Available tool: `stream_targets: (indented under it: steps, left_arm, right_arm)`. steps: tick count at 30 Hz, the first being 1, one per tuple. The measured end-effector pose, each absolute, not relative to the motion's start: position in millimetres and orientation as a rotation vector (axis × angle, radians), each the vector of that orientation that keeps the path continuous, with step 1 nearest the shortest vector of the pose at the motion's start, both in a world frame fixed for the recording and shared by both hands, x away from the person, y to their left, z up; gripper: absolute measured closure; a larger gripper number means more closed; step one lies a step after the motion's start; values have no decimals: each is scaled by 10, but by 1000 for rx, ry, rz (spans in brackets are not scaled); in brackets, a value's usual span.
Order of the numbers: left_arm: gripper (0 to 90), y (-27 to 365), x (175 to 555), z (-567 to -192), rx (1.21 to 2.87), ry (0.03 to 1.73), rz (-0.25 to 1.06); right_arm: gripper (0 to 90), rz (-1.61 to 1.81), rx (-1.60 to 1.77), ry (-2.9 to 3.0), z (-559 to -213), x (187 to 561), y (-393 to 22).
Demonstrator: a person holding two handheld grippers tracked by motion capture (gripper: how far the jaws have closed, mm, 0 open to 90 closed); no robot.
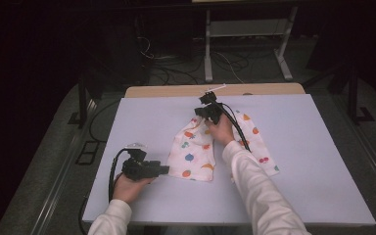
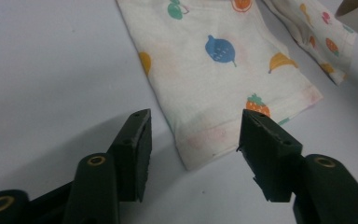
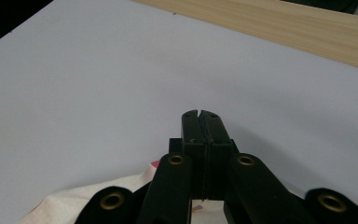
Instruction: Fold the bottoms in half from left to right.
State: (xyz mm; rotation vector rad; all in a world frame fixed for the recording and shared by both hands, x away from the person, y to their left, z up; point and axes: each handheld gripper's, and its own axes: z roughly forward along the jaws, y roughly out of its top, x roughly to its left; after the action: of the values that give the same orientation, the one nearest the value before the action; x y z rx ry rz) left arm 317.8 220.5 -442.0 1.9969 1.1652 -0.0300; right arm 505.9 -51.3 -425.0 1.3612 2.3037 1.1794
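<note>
Your left tool (image 1: 162, 169) sits low at the near left of the table (image 1: 313, 161), its jaws half apart with nothing between them, aimed at the near hem of the fruit-print garment (image 1: 193, 154). That garment lies flat in the middle of the table, spread in two legs like small trousers, one toward your left tool and one running under your right forearm. Judge it as light, soft and limp: it will sag and fold wherever you lift it, and a single layer may slide off the one beneath. The doubled hem at the corner looks like the firmest bite, so take hold there and pinch both layers.

Your right tool (image 1: 206, 113) rests at the far end of the garment with its jaws pressed together; whether cloth is caught between the tips you cannot tell.

The left tool's view gives you the hem corner (image 2: 200, 149) close up, lying just ahead of and between the open jaws, with its stitched band. The high view shows the whole layout and both forearms. The right tool's view shows the closed jaws over bare table, a fringe of cloth (image 3: 74, 198) beneath them, and the wooden edge (image 3: 279, 23) beyond.
</note>
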Motion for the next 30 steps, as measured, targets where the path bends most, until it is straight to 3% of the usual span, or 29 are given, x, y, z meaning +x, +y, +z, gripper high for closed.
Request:
stream_targets:
  steps: [21, 30]
  left_arm:
    - [868, 2178, 3240, -4493, 2034, 1145, -64]
    - [894, 2178, 3222, -4455, 2014, 1128, -80]
  right_arm:
    - [886, 1199, 1364, 2299, -4275, 5053, -534]
    - [886, 1204, 1357, 2299, -4257, 5047, -545]
